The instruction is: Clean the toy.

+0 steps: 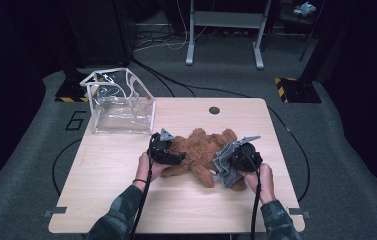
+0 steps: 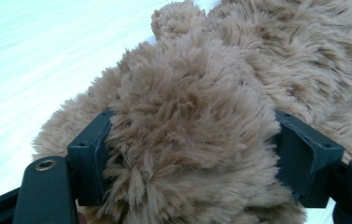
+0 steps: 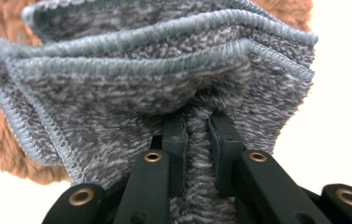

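A shaggy light-brown plush teddy bear (image 1: 203, 150) is lying on the pale wooden table (image 1: 126, 195), a little right of centre and near the person's edge, with its long axis running roughly across the table. Its rounder end seems to be pointing toward the right gripper, though the fur hides which end is the head, so I cannot be sure.

The left gripper (image 1: 168, 154) is clamping a thick limb or fold of the bear; in the left gripper view the fur (image 2: 187, 130) is bulging out between the two black jaws, which are standing wide but pressing on it from both sides. The right gripper (image 1: 233, 162) is pinching a folded grey knitted cloth with a light blue stitched hem (image 3: 164, 79), its jaws nearly together on a thin ridge of the fabric, and the cloth is hanging just over the bear's right end, touching or almost touching it.

A clear plastic zip pouch with white trim (image 1: 118, 102) is standing open at the table's far left corner, well apart from the bear and holding nothing that I can make out.

As I judge it, the work is at an early stage: both items are being gripped, but neither is near the pouch. What is left, probably, is wrapping or dressing the bear with the cloth, or carrying both over and packing them in.
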Available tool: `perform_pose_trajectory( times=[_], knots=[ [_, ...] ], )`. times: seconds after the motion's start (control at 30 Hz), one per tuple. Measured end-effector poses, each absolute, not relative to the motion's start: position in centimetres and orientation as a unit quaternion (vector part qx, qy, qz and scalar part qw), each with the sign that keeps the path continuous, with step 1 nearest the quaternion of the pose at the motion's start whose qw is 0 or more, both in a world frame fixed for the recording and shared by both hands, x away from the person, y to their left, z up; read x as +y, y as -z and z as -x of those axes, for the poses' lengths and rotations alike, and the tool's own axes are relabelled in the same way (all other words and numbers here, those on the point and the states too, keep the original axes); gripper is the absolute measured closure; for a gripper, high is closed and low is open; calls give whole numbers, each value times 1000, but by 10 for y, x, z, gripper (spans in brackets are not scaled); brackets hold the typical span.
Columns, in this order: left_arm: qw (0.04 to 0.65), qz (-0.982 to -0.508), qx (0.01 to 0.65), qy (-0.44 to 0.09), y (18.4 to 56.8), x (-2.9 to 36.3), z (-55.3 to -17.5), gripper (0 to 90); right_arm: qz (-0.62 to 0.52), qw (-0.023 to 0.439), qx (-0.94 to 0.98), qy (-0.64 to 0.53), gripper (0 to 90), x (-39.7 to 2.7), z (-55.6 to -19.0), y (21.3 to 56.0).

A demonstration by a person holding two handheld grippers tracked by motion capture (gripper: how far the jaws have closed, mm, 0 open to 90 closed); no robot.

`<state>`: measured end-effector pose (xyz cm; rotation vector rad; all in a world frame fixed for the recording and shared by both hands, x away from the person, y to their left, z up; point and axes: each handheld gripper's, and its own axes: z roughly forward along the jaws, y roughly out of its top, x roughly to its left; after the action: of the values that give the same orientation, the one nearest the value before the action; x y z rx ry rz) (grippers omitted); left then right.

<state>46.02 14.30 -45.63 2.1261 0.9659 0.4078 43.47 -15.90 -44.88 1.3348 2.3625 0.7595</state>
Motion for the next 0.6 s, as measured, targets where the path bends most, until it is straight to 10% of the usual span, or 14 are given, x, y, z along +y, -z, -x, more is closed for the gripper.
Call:
perform_pose_trajectory(
  times=[0.6],
  knots=[
    [382,-829,377,-157,457,144,-461,238,-505,130,829,-203,798,-204,-400,464]
  ],
)
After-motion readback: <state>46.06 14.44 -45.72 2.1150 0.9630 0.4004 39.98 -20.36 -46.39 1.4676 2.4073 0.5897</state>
